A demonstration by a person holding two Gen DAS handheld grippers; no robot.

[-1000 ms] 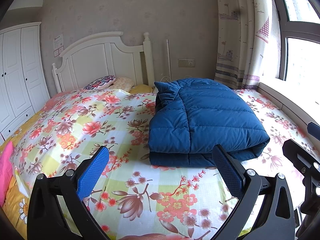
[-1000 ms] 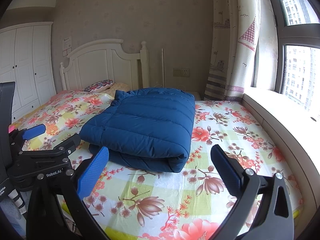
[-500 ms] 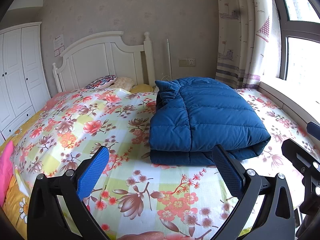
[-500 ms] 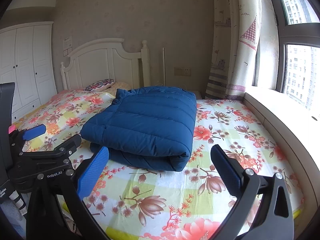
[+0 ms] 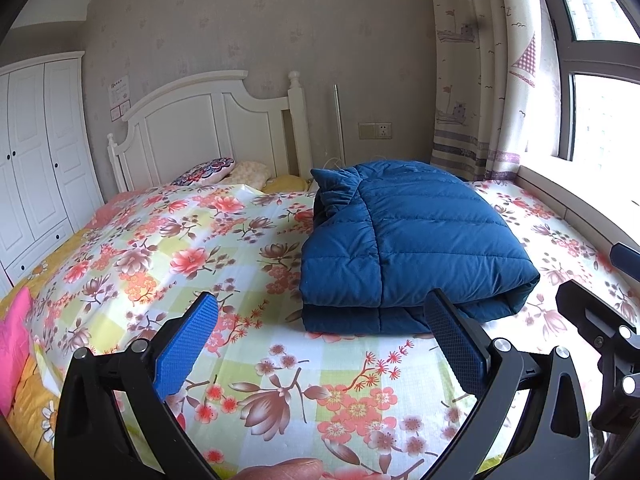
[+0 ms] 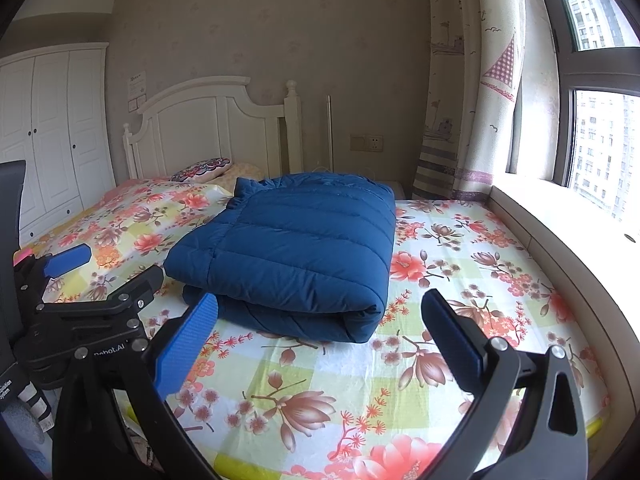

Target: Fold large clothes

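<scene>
Folded blue quilted down jacket is laid centre-frame on floral bedsheet; left gripper and right gripper are held wide and empty, folding seemingly finished.

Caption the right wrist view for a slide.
Open right tongs hover over the floral bedspread, short of a folded blue down jacket; left tongs alongside.

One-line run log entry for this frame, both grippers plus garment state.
left gripper: open, empty, hovering | right gripper: open, empty, hovering | blue puffer jacket: folded, lying on floral bedspread, untouched
</scene>
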